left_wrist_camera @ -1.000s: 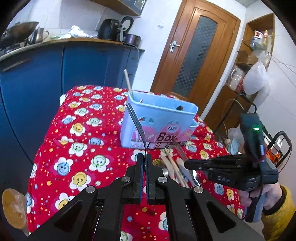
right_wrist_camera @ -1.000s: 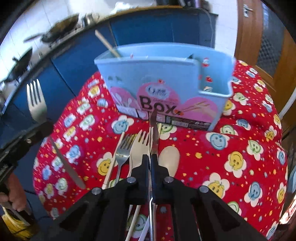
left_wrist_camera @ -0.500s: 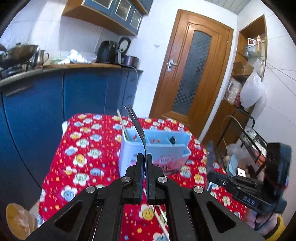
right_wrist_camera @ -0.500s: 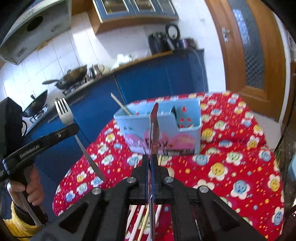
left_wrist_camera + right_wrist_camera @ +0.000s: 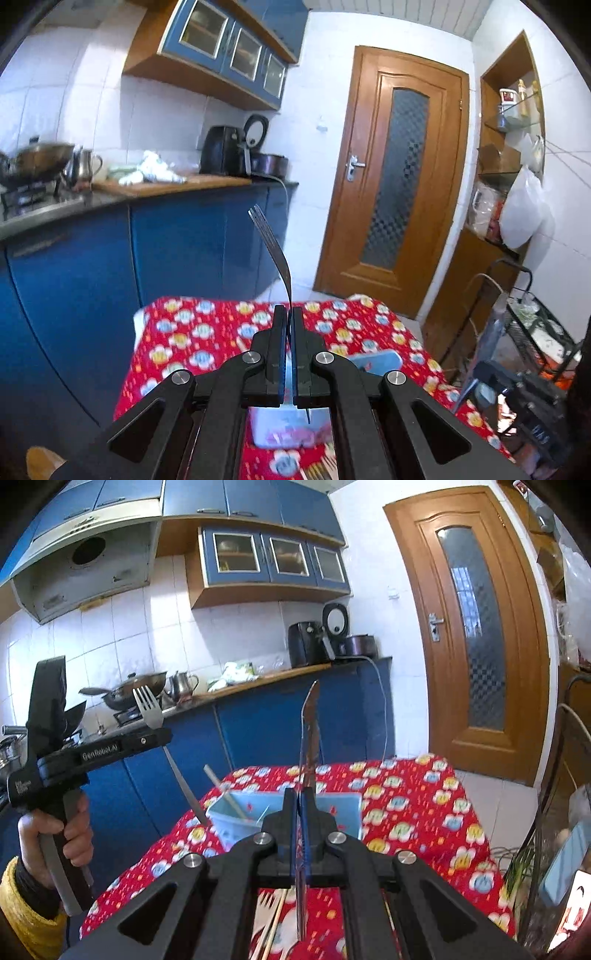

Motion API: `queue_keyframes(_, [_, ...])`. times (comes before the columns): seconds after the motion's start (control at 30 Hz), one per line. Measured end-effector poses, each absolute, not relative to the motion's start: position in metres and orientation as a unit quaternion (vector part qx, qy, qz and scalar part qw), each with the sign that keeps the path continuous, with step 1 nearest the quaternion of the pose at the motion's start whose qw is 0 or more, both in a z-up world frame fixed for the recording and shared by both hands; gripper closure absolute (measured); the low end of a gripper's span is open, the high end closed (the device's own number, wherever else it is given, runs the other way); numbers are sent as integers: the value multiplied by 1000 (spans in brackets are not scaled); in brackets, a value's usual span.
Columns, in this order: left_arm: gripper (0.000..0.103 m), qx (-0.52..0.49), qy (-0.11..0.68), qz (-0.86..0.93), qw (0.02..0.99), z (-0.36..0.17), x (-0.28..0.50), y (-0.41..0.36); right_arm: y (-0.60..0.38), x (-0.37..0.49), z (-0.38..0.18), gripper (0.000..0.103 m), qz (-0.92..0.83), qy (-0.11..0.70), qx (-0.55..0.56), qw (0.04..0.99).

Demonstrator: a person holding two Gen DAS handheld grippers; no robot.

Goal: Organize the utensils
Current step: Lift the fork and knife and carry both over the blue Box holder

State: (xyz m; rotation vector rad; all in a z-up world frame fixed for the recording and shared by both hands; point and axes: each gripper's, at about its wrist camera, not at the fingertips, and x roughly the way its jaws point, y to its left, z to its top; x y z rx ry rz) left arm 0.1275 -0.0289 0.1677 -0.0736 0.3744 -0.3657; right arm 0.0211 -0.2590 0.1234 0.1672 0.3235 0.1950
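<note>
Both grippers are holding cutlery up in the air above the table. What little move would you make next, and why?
Probably lower the left gripper so the metal fork drops handle-first into the light blue plastic utensil box. Both pieces are gripped and raised; the right gripper holds a steel table knife, and the box sits below.

Both wrist cameras ride close behind their jaws, facing slightly downward over the red tablecloth (image 5: pixel 207 332) — sharing blue box (image 5: pixel 236 823), counter, door (image 5: pixel 476 635).
</note>
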Motion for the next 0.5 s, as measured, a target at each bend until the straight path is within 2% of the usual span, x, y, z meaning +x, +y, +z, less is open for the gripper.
queue_keyframes(0.23, [101, -18, 174, -170, 970, 159, 151, -43, -270, 52, 136, 99, 81, 133, 96, 983])
queue_keyframes(0.5, [101, -15, 198, -165, 966, 125, 173, -46, -264, 86, 130, 99, 48, 104, 82, 990])
